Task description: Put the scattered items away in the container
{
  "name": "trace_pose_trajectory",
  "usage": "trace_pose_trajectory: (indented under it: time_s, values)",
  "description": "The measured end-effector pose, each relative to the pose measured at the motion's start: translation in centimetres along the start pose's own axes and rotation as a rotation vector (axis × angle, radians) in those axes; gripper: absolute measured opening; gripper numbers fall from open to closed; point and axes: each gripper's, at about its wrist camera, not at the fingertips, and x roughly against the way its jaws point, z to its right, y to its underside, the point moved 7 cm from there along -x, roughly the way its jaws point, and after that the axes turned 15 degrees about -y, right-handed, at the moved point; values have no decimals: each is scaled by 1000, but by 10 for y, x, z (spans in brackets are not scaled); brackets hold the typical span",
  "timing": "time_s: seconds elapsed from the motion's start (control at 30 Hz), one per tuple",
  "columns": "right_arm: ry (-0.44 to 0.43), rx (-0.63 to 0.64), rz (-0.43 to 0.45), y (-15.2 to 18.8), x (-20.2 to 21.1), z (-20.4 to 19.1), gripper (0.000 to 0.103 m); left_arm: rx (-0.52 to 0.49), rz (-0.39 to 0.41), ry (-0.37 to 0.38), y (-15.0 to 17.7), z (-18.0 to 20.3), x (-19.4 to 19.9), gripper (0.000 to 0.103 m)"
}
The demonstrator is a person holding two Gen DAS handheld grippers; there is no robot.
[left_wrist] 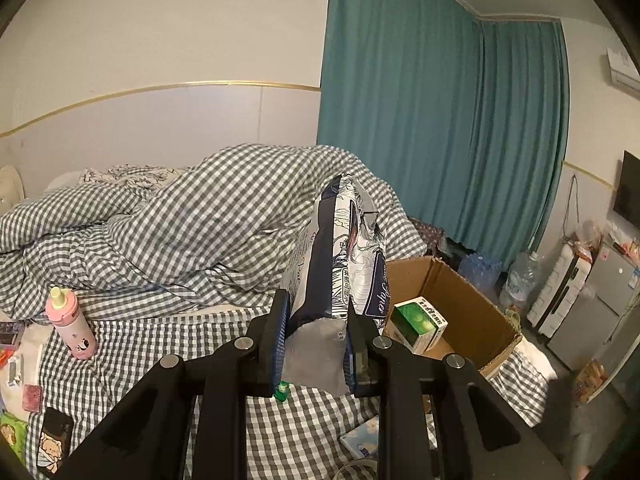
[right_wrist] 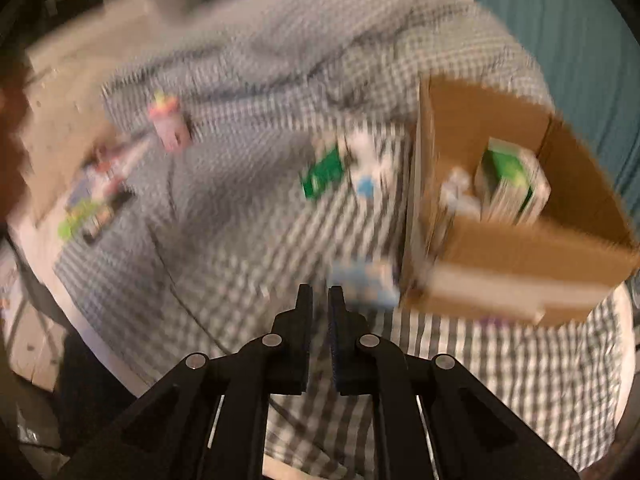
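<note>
My left gripper [left_wrist: 318, 304] is shut on a blue-and-white patterned pack [left_wrist: 340, 252] and holds it upright above the checked bed, just left of the open cardboard box [left_wrist: 468, 300]. A green-and-white carton [left_wrist: 418, 322] lies inside the box; it also shows in the right wrist view [right_wrist: 514, 182]. My right gripper [right_wrist: 320, 296] is shut and empty, above the bed left of the box [right_wrist: 520, 256]. The right wrist view is blurred. A pink bottle [left_wrist: 72, 322] stands on the bed at the left, also in the right wrist view [right_wrist: 170, 122]. A green packet [right_wrist: 324, 174] and a light blue pack [right_wrist: 366, 282] lie near the box.
A crumpled checked duvet [left_wrist: 192, 216] fills the back of the bed. Small cards and packets [left_wrist: 36, 400] lie at the bed's left edge. A teal curtain [left_wrist: 440, 120] hangs behind the box. A fridge [left_wrist: 592, 312] and bottles stand at the far right.
</note>
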Motion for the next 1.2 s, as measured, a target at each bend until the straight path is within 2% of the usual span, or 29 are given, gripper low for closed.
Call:
trace_pose_trajectory:
  time_s: [0.1, 0.23, 0.47, 0.53, 0.6, 0.67, 0.9, 1.2]
  values:
    - [-4, -38, -46, 15, -19, 16, 15, -8, -10, 3, 3, 4, -6, 23]
    - [-11, -75, -58, 25, -36, 32, 31, -20, -26, 6, 7, 11, -15, 23]
    - [-20, -102, -112, 30, -58, 42, 32, -42, -53, 7, 13, 19, -34, 23]
    - [-27, -104, -118, 31, -63, 42, 31, -45, -59, 8, 14, 22, -38, 23]
    - [-30, -102, -127, 32, -67, 40, 10, -51, -66, 11, 16, 25, -43, 23]
    - [-32, -104, -127, 32, -66, 39, 5, -59, -70, 13, 16, 28, -45, 23]
    - [-29, -104, -53, 19, -36, 39, 4, -66, -62, 17, 13, 36, -43, 23]
    - [-10, -55, 152, -19, 62, 25, 4, -69, -19, 41, -5, 56, -28, 23]
